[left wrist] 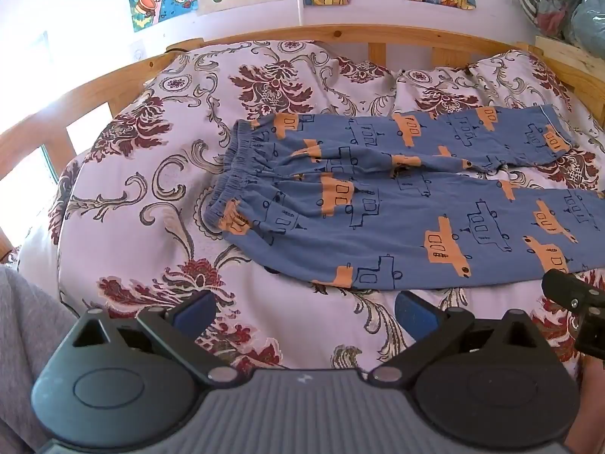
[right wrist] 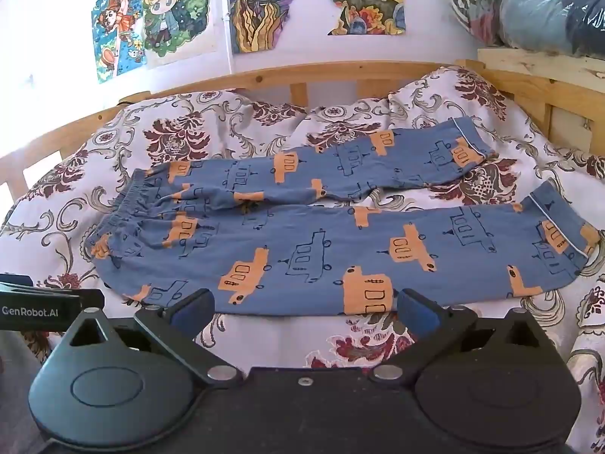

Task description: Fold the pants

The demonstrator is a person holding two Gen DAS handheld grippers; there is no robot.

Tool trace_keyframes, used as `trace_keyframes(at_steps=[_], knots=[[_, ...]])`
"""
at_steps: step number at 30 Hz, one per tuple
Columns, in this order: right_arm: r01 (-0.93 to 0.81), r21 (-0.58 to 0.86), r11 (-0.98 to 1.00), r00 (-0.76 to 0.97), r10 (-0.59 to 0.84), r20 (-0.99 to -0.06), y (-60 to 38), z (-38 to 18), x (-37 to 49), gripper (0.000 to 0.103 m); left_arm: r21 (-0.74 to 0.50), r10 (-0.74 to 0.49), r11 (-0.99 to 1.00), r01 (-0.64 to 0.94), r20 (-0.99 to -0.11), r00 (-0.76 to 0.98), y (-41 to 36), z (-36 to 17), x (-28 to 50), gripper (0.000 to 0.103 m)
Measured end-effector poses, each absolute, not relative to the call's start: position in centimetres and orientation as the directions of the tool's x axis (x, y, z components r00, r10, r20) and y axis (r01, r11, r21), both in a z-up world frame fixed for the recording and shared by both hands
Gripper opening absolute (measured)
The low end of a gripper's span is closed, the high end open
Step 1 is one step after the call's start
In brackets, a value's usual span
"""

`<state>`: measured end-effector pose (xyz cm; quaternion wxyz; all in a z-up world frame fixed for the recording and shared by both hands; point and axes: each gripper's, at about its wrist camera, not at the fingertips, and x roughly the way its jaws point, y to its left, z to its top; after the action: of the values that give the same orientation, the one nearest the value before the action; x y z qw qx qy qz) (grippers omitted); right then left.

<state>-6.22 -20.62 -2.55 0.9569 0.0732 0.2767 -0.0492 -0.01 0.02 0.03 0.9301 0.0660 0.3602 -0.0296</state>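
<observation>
The pants (left wrist: 378, 196) (right wrist: 302, 234) are blue, printed with orange blocks and dark outlined vehicle shapes, with a gathered elastic waistband and thin pale piping at each cuff. They lie unfolded and nearly flat on the bed, waistband to the left and both legs running out to the right. The far leg is shorter-looking and rumpled near the crotch, and the two legs part slightly toward the cuffs.
</observation>
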Motion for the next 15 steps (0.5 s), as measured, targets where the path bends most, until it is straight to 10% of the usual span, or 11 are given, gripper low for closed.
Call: trace_keyframes(at_steps=[15], knots=[[0.136, 0.118, 0.984, 0.84, -0.051, -0.539, -20.7, -2.62, -6.19, 0.102, 0.099, -0.009, 0.99, 0.103, -0.675, 0.738, 0.03, 0.02, 0.0, 0.103]])
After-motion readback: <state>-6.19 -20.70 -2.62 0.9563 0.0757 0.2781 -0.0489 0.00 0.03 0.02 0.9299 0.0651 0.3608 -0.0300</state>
